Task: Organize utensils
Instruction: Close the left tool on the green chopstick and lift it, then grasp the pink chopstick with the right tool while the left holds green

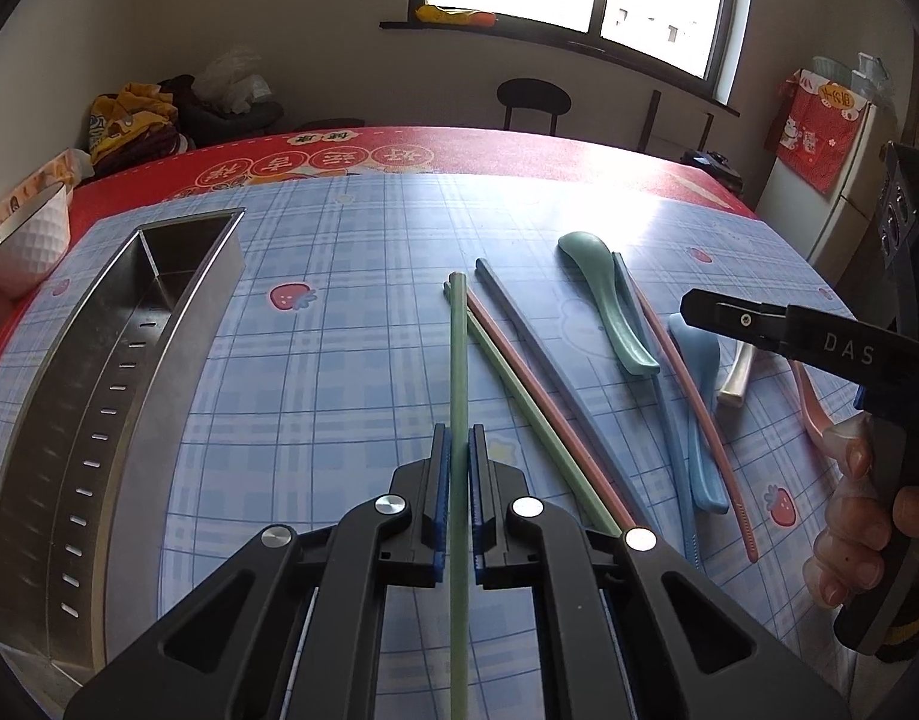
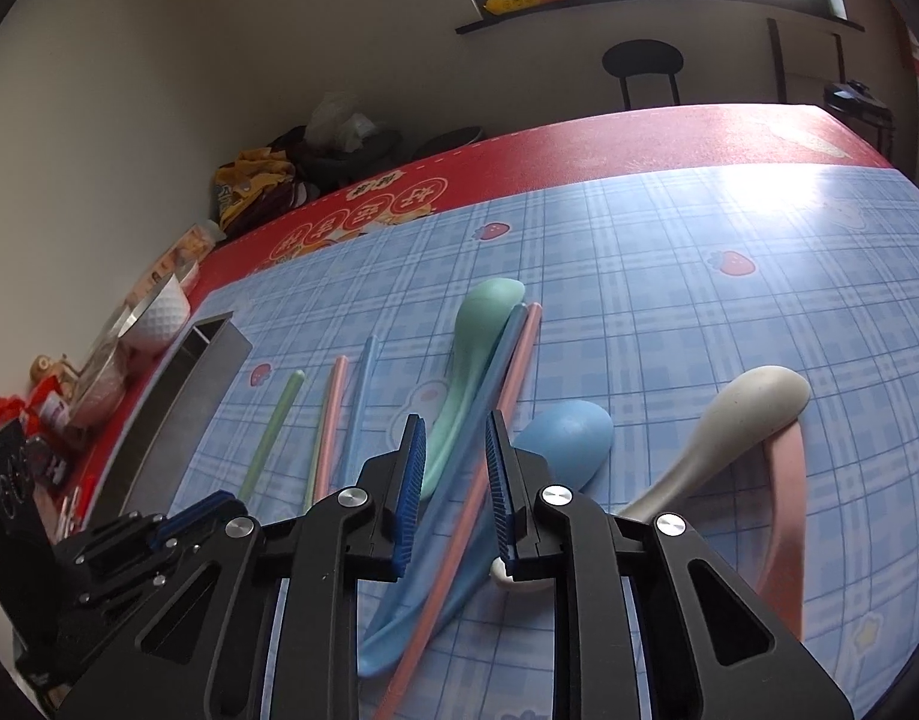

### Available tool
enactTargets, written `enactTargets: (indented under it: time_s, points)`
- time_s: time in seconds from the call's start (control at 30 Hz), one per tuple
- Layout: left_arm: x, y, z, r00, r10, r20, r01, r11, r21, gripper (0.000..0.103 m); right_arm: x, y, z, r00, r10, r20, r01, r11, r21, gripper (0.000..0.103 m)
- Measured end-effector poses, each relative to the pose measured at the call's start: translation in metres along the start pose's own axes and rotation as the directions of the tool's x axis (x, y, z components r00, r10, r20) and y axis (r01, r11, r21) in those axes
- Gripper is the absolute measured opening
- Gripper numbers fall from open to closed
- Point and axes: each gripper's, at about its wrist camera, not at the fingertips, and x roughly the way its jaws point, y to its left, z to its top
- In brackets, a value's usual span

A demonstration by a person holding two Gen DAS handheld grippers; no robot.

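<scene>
Left gripper (image 1: 458, 450): jaws drawn in narrow on a green chopstick (image 1: 458, 360), blue pads against its sides near the middle of its length, the stick running straight ahead between them with its far tip over the cloth. Right gripper (image 2: 455, 450): jaws part-way open, straddling a blue chopstick (image 2: 495, 372) and a pink chopstick (image 2: 519, 360) that lie side by side; the pads show no contact with either, so nothing is held there. Adjacent: a mint green spoon (image 2: 477, 330) under the far ends of that pair, a blue spoon (image 2: 570, 432) just right of the jaws, a beige spoon (image 2: 735, 414) lying across a pink spoon (image 2: 786, 480) further right. Left of the right jaws: a second green chopstick (image 1: 537, 414), a second pink chopstick (image 1: 519, 372) and a grey-blue chopstick (image 1: 519, 306), fanned and crossing near their far tips. Destination, by judgement: the steel utensil tray (image 1: 177, 372), long and slotted, empty as far as shown, at the left of the checked tablecloth (image 1: 339, 240), well apart from the pile. Risks: the green chopstick, pinched at one point only, may pivot and droop or slip when lifted; the right jaws may close on two sticks at once and scissor one free, or catch the mint spoon handle and drag the pile; both grippers work close together and may collide.
</scene>
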Motion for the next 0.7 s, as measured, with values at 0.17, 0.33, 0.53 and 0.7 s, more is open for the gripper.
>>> enactTargets:
  time_s: [0.17,0.33,0.53,0.7]
  points:
    - [-0.005,0.003,-0.001,0.999,-0.021,0.024,0.021,1.000,-0.014,0.006,0.009,0.003,-0.005,0.999,-0.023,-0.045,0.022,1.000,-0.021,0.020]
    - [-0.003,0.002,0.000,0.999,-0.028,0.018,0.028,1.000,-0.004,0.006,0.015,0.012,-0.007,0.995,-0.073,-0.067,0.068,0.995,-0.068,0.020]
    - [-0.005,0.011,0.001,0.997,-0.066,0.027,0.067,0.997,-0.044,0.006,0.017,0.016,-0.009,0.984,-0.162,-0.074,0.155,0.984,-0.092,0.016]
    - [-0.009,0.009,-0.001,0.997,-0.054,0.046,0.056,0.998,-0.033,0.006,0.027,0.031,-0.010,0.961,-0.260,-0.095,0.241,0.954,-0.179,0.014]
